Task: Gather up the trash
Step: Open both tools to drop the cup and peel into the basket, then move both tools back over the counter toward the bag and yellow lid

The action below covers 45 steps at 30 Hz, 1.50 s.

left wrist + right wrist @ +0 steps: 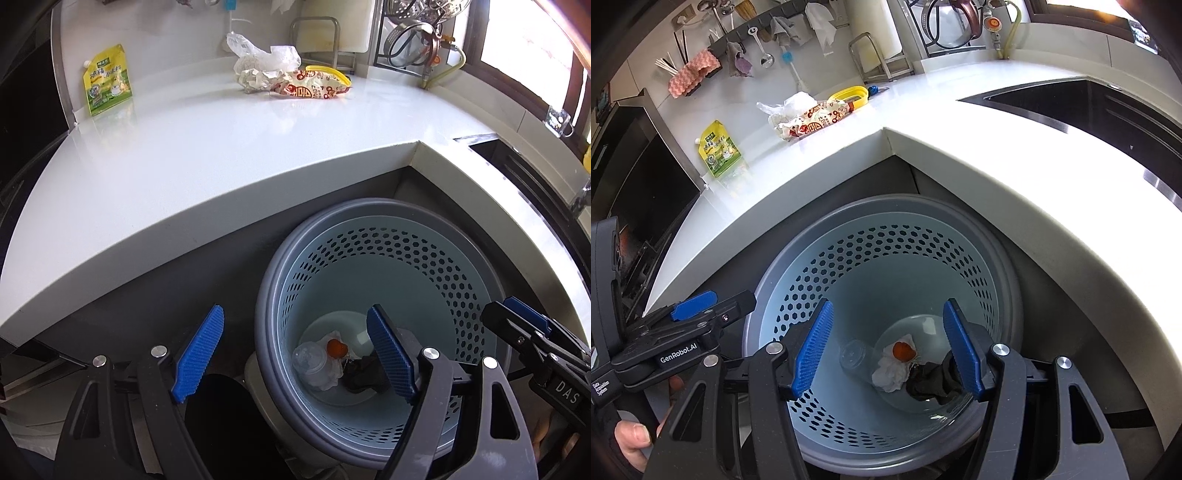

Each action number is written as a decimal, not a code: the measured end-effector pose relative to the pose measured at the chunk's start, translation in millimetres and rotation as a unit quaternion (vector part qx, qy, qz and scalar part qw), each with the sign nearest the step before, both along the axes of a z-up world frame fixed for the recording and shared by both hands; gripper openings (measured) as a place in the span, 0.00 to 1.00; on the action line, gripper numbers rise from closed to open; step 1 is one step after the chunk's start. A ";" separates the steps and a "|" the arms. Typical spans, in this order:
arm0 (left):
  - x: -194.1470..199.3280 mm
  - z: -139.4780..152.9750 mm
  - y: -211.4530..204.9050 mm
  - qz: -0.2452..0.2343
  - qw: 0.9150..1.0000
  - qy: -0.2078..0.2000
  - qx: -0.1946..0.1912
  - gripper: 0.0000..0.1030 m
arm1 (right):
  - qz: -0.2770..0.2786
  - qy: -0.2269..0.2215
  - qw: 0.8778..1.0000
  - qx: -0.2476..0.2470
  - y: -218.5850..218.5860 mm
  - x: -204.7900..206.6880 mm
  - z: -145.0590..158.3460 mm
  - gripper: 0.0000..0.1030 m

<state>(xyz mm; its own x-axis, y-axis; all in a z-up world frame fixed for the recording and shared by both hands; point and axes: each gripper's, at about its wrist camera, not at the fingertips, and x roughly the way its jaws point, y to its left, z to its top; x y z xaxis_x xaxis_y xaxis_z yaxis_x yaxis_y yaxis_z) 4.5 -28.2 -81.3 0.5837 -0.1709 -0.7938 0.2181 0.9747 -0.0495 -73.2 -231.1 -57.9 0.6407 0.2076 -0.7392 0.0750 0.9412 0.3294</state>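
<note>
Both grippers hang over the bin [886, 258], empty: left gripper [295, 354] wide, right gripper [886, 354] fairly wide. I judge a drop just done. Next: reach for the wrapper pile [291, 75] and green pouch [107, 79] on the tabletop [221, 140].

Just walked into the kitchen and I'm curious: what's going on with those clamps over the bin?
A person is collecting trash with two hand-held grippers. The left gripper and right gripper both hover open and empty above the perforated bin, which holds a clear cup, crumpled tissue and dark scraps. A printed wrapper, a plastic bag and a yellow-green pouch are on the counter.
</note>
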 end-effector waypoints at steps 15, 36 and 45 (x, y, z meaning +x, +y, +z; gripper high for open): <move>6.3 32.4 6.6 -0.002 0.999 -0.036 -0.012 0.77 | 0.007 -0.040 0.999 0.014 -6.4 14.1 29.8 0.59; 156.9 98.7 30.7 0.053 0.993 -0.107 0.000 0.83 | 0.047 -0.081 0.996 -0.013 -5.0 174.5 80.1 0.59; 211.2 100.6 32.4 0.062 0.991 -0.122 0.008 0.86 | 0.058 -0.070 0.995 -0.036 2.1 254.3 80.2 0.60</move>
